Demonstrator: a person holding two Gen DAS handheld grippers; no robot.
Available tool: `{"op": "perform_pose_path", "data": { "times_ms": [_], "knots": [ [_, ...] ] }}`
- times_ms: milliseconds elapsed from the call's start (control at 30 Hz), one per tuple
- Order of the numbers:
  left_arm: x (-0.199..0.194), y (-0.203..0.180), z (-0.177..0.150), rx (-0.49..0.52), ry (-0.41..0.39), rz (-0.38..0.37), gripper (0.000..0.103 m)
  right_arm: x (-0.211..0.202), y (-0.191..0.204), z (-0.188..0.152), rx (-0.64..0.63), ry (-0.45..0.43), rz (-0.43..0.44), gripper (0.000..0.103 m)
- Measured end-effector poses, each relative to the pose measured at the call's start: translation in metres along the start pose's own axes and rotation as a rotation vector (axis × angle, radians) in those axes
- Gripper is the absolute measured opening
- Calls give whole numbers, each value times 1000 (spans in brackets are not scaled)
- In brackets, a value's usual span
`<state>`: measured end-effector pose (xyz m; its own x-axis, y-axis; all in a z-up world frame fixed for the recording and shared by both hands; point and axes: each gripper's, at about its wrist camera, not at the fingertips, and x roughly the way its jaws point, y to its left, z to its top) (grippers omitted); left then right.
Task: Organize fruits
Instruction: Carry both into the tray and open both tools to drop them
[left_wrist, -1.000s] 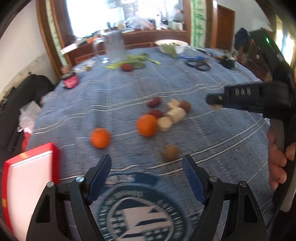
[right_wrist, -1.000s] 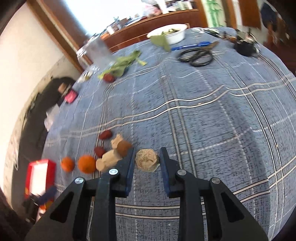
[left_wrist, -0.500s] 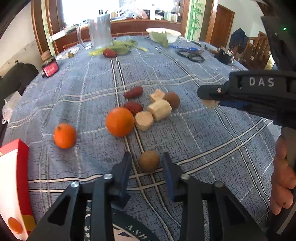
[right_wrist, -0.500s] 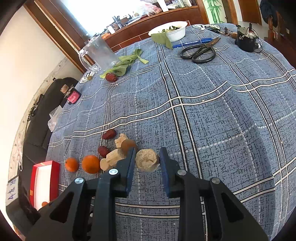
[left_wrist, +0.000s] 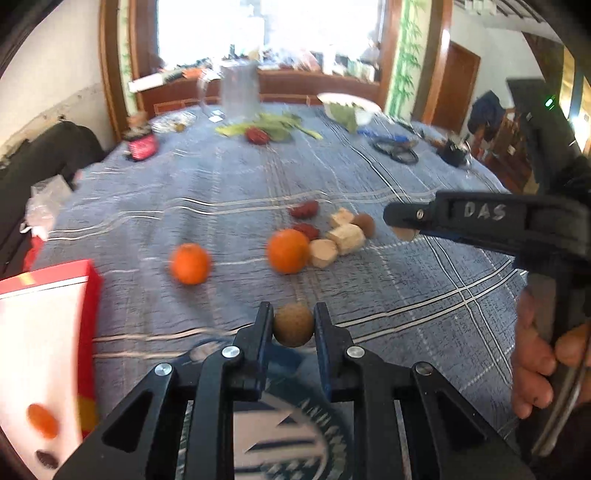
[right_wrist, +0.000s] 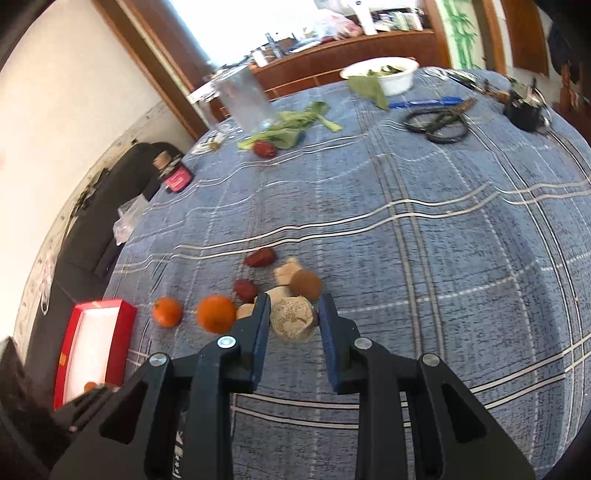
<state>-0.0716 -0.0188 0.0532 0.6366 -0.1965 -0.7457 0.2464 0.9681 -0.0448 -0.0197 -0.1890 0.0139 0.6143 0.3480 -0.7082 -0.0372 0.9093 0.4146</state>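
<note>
L gripper (left_wrist: 293, 325) clenched on a small round brown fruit (left_wrist: 293, 329), held at the near edge of the table (left_wrist: 221, 184), over a round blue-white emblem (left_wrist: 280, 435) on the blue plaid cloth. R gripper (right_wrist: 293, 319) clamped on a pale, rough tan chunk (right_wrist: 293, 323); in the left wrist view a hand (left_wrist: 532, 365) grips its handle at the right edge.

Red box (left_wrist: 48, 332) w/ white inside sits at the near-left corner, a bit of orange and something dark in it.

Mid-table: small orange (left_wrist: 190, 263) on its own, then a bigger orange (left_wrist: 288, 251) touching a cluster of pale chunks (left_wrist: 343, 236), two red dates (left_wrist: 304, 210) and a second brown fruit (left_wrist: 364, 223).

Far edge, blurred: clear jug (right_wrist: 243, 99), green leaves (right_wrist: 291, 123) w/ another red date (right_wrist: 264, 148), white bowl (right_wrist: 384, 74), scissors (right_wrist: 437, 123), blue pen (right_wrist: 424, 102).
</note>
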Motion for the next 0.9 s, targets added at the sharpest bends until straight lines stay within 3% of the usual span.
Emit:
{"op": "perform_pose_path", "data": {
  "times_ms": [333,667,900],
  "knots": [
    [-64,49,-23,-65,-140,171,21,6,44,-21,-176,-38,15,29],
    [-102,96,-42,-134,-205,300,21,12,71,-34,-233,-53,41,29],
    [-119,135,-60,-204,-221,383,21,14,127,-49,-296,-29,125,29]
  ]
}}
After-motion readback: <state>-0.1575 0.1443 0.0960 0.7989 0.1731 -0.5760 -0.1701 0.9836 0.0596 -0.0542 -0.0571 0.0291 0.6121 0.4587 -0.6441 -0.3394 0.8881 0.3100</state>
